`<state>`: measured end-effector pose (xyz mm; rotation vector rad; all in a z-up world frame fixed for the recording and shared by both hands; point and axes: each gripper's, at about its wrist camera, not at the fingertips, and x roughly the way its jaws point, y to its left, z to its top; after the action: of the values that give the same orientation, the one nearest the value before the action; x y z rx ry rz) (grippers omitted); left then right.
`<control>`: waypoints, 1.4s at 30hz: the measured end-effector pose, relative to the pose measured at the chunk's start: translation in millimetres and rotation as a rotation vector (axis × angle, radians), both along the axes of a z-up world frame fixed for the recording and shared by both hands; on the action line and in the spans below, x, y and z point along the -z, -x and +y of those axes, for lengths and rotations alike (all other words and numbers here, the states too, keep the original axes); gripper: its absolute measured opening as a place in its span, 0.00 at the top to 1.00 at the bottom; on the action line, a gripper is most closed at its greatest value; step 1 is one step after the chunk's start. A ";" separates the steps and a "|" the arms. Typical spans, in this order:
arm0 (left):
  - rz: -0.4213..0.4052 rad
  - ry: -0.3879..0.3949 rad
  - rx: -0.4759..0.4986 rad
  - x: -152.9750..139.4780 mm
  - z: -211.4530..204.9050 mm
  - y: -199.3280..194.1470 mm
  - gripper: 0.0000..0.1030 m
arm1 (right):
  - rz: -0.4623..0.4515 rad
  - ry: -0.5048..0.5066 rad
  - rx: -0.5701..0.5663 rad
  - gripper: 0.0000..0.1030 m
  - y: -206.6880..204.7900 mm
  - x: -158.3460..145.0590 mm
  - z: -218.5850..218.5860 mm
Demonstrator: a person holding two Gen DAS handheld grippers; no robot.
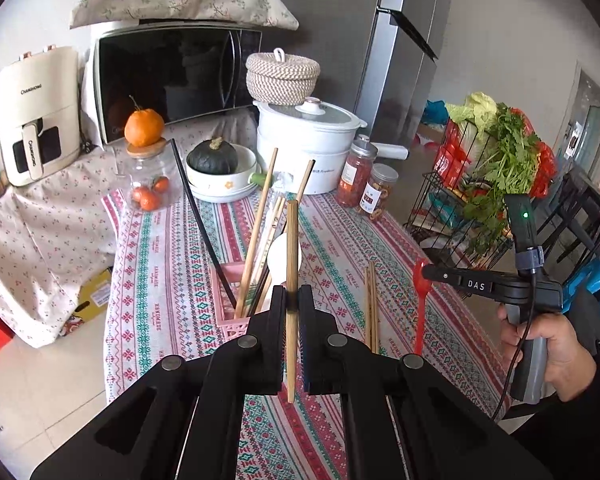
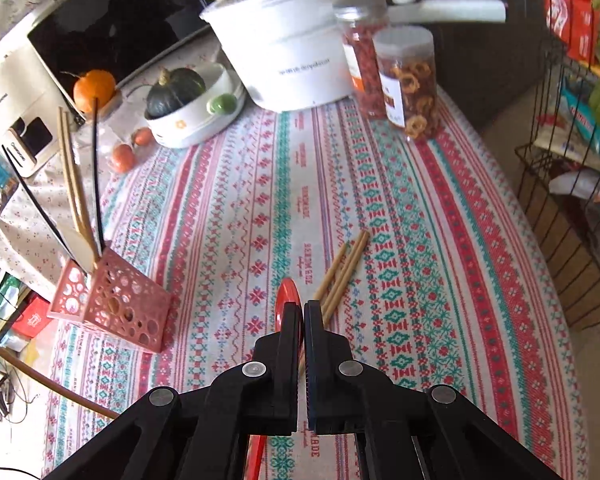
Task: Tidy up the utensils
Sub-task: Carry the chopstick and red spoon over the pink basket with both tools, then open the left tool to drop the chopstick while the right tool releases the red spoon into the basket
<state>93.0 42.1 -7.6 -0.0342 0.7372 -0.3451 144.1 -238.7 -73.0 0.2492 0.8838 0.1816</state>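
The left hand-held gripper (image 1: 291,300) is clamped on 1 upright wooden chopstick (image 1: 291,264) above the table (image 1: 172,248) near the pink perforated plastic holder (image 1: 229,312). The right hand-held gripper (image 2: 302,309) pinches a red plastic spoon (image 2: 287,300); 2 wooden chopsticks (image 2: 346,266) lie beside it.

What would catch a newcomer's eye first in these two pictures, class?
The left gripper pinches a light wooden chopstick upright above the patterned red and green tablecloth. The right gripper clamps a red plastic spoon. To their left stands a pink perforated plastic utensil basket holding chopsticks.
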 end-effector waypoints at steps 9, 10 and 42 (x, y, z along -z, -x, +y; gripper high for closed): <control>-0.191 0.043 -0.067 -44.7 20.4 16.5 0.95 | -0.222 0.047 -0.021 0.99 15.5 -46.4 29.5; -0.215 0.053 -0.080 -49.5 23.9 17.0 0.95 | -0.233 0.050 -0.025 0.99 14.8 -48.7 31.4; -0.040 0.000 -0.194 23.1 28.1 -91.2 0.94 | -0.334 0.050 -0.070 0.99 3.9 -53.5 78.2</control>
<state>184.2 70.2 -30.8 -0.0976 0.6880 -0.1606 140.2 -160.5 -19.5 0.1358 0.5644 0.2575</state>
